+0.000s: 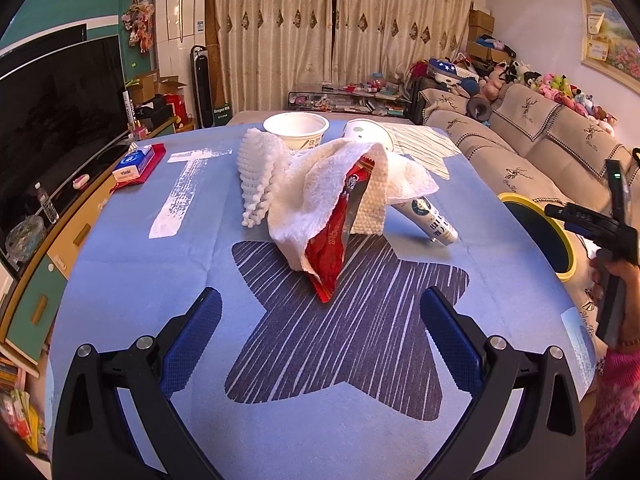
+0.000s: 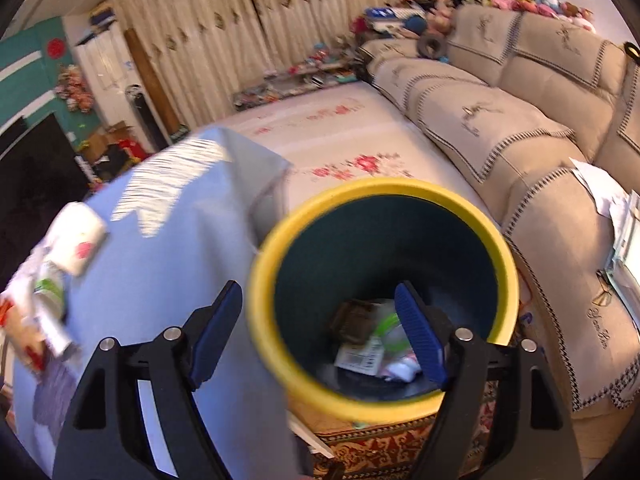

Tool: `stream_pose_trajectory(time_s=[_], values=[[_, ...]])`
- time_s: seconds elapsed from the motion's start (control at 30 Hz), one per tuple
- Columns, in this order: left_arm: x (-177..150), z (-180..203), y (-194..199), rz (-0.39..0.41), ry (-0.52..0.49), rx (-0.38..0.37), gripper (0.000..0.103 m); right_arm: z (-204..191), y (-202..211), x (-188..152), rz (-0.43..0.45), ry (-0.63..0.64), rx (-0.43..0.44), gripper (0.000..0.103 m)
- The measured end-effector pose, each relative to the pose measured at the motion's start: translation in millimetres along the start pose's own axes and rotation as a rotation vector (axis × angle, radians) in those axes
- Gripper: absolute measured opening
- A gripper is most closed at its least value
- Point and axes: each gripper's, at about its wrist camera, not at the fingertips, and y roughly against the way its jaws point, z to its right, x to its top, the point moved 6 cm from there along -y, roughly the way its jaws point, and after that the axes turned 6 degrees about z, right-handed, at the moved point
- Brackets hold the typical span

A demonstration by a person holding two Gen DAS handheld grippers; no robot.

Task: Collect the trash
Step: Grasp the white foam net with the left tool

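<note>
bin (image 2: 280, 360): some trash inside | left of bin: wrapper (image 1: 334, 236), tube (image 1: 430, 218), cups remain | left gripper (image 1: 320, 344) released, empty | right gripper (image 2: 320, 340) released over bin

A blue tablecloth (image 1: 120, 280) covers the table and has a dark striped star (image 1: 360, 340) printed in the middle. On the far left corner a tissue pack (image 1: 132, 164) lies on a red cloth (image 1: 154, 160). A white towel (image 1: 320, 176) lies crumpled near the middle. To the left stands a black TV (image 1: 56, 112), with a water bottle (image 1: 47, 204) below it. A beige sofa (image 2: 520, 128) runs along the right side, and plush toys (image 1: 560, 92) sit on its back. Cream curtains (image 1: 340, 32) hang at the far wall, and a white air conditioner (image 1: 180, 20) stands beside them. Papers (image 2: 616, 208) lie on the sofa.
</note>
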Motion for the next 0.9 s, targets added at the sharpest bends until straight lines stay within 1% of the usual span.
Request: stream_pose_trajectory(time_s=[0.07, 0.13, 0.2, 0.3, 0.33, 0.4, 0.47, 0.57, 0.63, 0.7, 0.83, 0.9], values=[[2.1, -1.4, -0.7, 0.006, 0.001, 0.002, 0.098, -25.7, 18.0, -7.0, 0.031, 0.019, 0.077, 0.076], [5.0, -2.8, -0.4, 0.018, -0.001, 0.002, 0.098, -50.9, 30.1, -16.9, 0.051, 0.066, 0.124, 0.077], [10.2, -4.7, -0.7, 0.030, -0.003, 0.000, 0.098, -70.6, 35.1, -28.0, 0.059, 0.106, 0.141, 0.077], [23.0, -8.7, -1.5, 0.054, -0.002, -0.014, 0.098, -88.2, 33.4, -40.2, 0.058, 0.140, 0.137, 0.077], [27.1, -9.2, -1.9, 0.057, -0.003, -0.020, 0.098, -91.8, 30.8, -43.8, 0.038, 0.142, 0.136, 0.077], [34.6, -7.8, -2.8, 0.060, -0.009, -0.037, 0.098, -91.2, 32.3, -40.8, 0.048, 0.122, 0.150, 0.077], [42.0, -4.3, -4.4, 0.062, -0.028, -0.053, 0.098, -88.3, 31.2, -40.1, 0.049, 0.118, 0.116, 0.077], [50.9, -3.2, -11.0, 0.060, -0.049, -0.050, 0.097, -88.8, 28.1, -39.9, 0.041, 0.114, 0.104, 0.077], [58.8, -8.8, -18.9, 0.053, -0.050, -0.043, 0.093, -90.4, 26.0, -39.1, 0.036, 0.123, 0.101, 0.077], [69.5, -17.9, -26.5, 0.048, -0.031, -0.038, 0.091, -91.6, 26.1, -41.1, 0.034, 0.129, 0.096, 0.077], [91.4, -38.8, -47.0, 0.024, 0.023, -0.014, 0.080, -87.4, 24.9, -42.3, 0.028, 0.117, 0.091, 0.077], [98.2, -46.8, -57.8, 0.008, 0.044, -0.008, 0.080, -85.9, 23.1, -42.4, 0.024, 0.109, 0.083, 0.077]])
